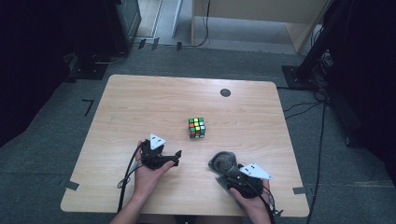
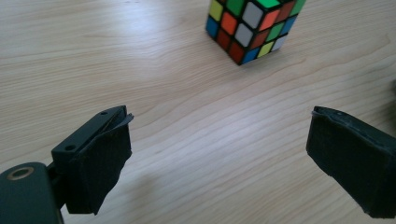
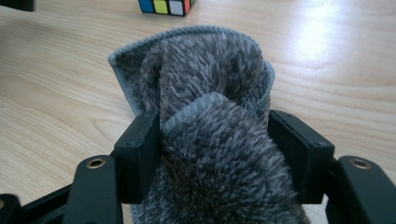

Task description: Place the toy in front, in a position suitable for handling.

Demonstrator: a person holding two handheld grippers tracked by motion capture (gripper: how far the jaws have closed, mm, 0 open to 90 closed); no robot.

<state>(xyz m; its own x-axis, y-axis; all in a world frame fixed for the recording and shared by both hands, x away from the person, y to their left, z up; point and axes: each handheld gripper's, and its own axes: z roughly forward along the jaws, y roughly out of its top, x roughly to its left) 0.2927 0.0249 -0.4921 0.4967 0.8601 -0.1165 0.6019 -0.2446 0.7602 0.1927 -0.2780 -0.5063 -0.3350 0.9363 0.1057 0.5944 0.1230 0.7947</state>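
High view: we see the tabletop point(image 1: 140, 102) first, then the grey fluffy cloth point(image 1: 223, 163) near its front edge, bunched between the right gripper point(image 3: 212, 140) jaws, which press it. Left gripper point(image 2: 219, 140) jaws gape empty, facing the puzzle cube point(image 1: 197, 127).

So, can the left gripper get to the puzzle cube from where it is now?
Probably yes. The left gripper stands open and holds nothing, and only bare table lies between it and the puzzle cube. The right gripper, with the grey cloth, sits off to the side.
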